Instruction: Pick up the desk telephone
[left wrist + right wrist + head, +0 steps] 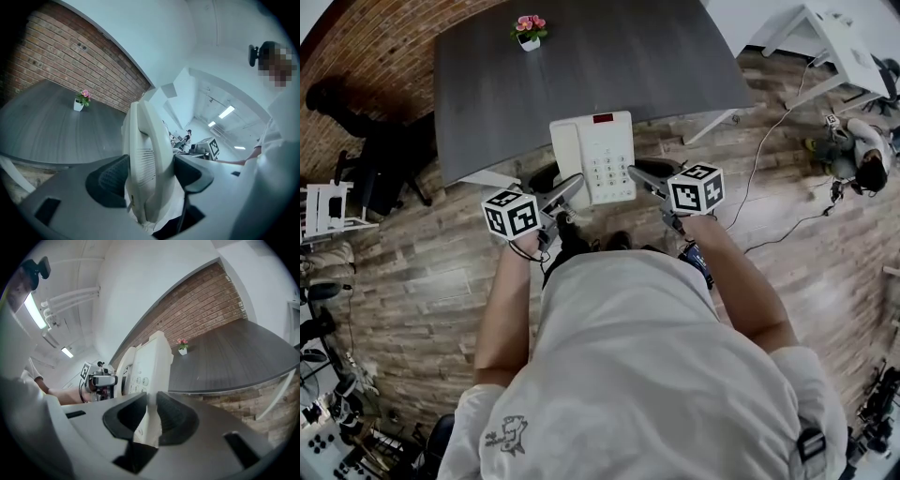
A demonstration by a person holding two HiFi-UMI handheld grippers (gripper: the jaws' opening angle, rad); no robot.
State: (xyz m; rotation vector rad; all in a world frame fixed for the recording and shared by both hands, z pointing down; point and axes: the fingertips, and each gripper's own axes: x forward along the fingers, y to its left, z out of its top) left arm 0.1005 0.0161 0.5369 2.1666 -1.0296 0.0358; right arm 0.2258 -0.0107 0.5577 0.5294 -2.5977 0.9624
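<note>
The room was wide, with a plank floor (pixel 412 281) across most of the head view and a brick wall (pixel 70 61) curving along its upper left. A dark grey table (pixel 581 66) filled the upper middle of that view, its near edge running across just above centre.

The desk telephone (pixel 592 155) sat at the centre of the frame, straddling that near edge. Its upper half lay over the table top and its lower half over the floor, so it looked carried in the air, not resting. Its long axis ran up and down the frame, with the handset (pixel 565 150) along its left side and the keypad (pixel 609 169) to the right.

Both claws flanked it at its lower end, about equally near. The left gripper (pixel 570 187) was clenched wide across the thick handset side. The right gripper (pixel 643 176) was pinched narrow on the thin right edge of the base. Any lowering would probably have to go up-frame to clear the table edge.

A small flower pot (pixel 529 31) stood at the table's far end, well apart from the telephone.
</note>
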